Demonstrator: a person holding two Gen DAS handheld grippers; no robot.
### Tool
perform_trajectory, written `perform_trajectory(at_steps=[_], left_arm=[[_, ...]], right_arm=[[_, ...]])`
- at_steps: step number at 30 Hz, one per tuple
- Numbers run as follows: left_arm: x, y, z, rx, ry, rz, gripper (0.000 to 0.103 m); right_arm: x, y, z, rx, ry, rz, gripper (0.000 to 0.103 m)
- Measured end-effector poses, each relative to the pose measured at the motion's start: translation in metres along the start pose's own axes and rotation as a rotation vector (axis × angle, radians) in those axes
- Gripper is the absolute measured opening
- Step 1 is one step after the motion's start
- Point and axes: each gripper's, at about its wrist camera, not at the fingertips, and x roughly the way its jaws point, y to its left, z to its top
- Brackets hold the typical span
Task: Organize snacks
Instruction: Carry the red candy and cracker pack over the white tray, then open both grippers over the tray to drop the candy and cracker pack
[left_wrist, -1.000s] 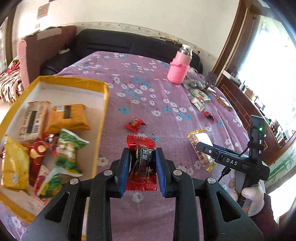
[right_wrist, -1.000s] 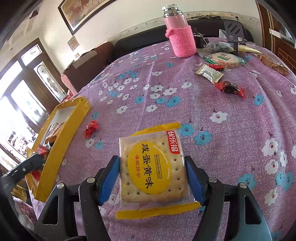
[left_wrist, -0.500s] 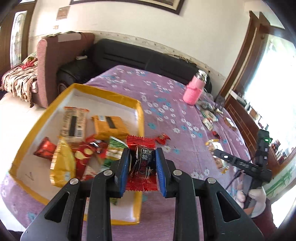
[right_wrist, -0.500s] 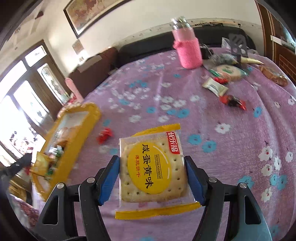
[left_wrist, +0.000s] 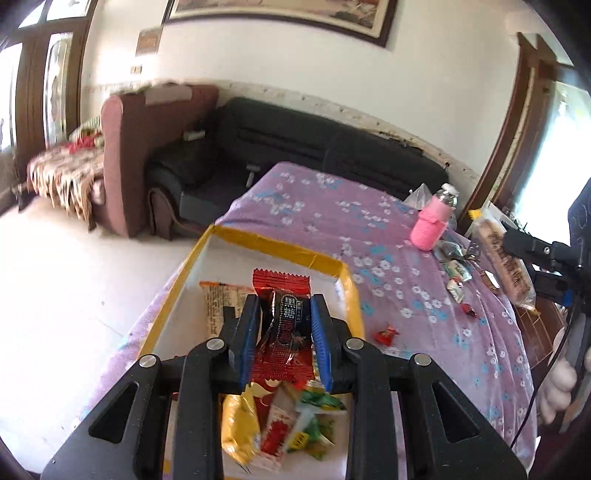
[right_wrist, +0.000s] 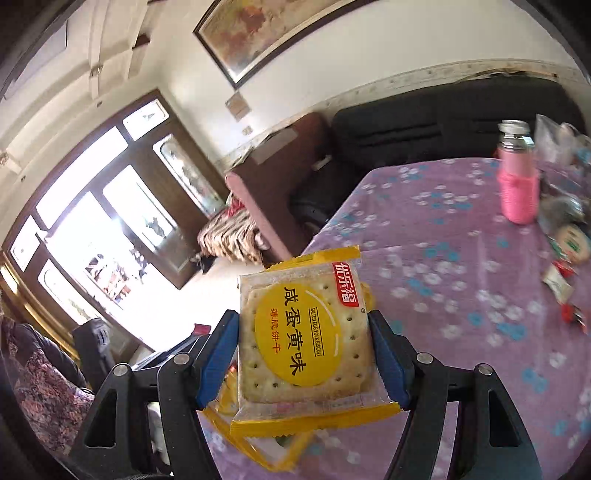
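Above the yellow-rimmed box (left_wrist: 349, 291) at lower centre, the left gripper (left_wrist: 283, 334) clamps a red snack packet (left_wrist: 282, 325) and the right gripper (right_wrist: 304, 349) a biscuit pack (right_wrist: 304, 339); either could slip.

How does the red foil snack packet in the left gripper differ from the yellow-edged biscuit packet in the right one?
The red foil snack packet is narrow, opaque and crinkled; the yellow-edged biscuit packet is wider, flat, square and see-through around a cracker. Both are gripped by their side edges between blue pads.

Your left gripper (left_wrist: 282, 334) hides much of the yellow tray (left_wrist: 349, 280); far counter (right_wrist: 461, 236) snacks (right_wrist: 569, 243) blur beyond identification.
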Motion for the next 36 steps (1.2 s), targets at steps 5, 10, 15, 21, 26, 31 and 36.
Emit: perform_trajectory(at_steps=[5,10,15,21,26,31,36], left_arm=[[0.033,0.028,-0.010,-0.060,0.054,0.003,0.025],[0.058,0.058,-0.019,-0.129,0.111,0.008,0.025],[0.064,0.071,-0.024,-0.180,0.122,0.008,0.026],[0.046,0.071,-0.033,-0.192,0.098,0.003,0.041],[0.018,0.053,-0.041,-0.170,0.041,0.059,0.055],[-0.007,0.024,-0.048,-0.123,-0.015,0.188,0.077],[-0.025,-0.011,-0.059,-0.039,-0.058,0.258,0.079]], right_arm=[[0.086,0.013,-0.011,0.017,0.127,-0.014,0.070],[0.159,0.016,-0.037,0.015,0.232,-0.064,0.070],[0.209,0.022,-0.049,-0.012,0.292,-0.101,0.070],[0.227,0.021,-0.053,0.009,0.296,-0.097,0.071],[0.203,0.016,-0.052,0.020,0.257,-0.077,0.071],[0.153,0.011,-0.066,-0.005,0.193,-0.071,0.072],[0.095,0.006,-0.095,-0.095,0.130,-0.118,0.072]])
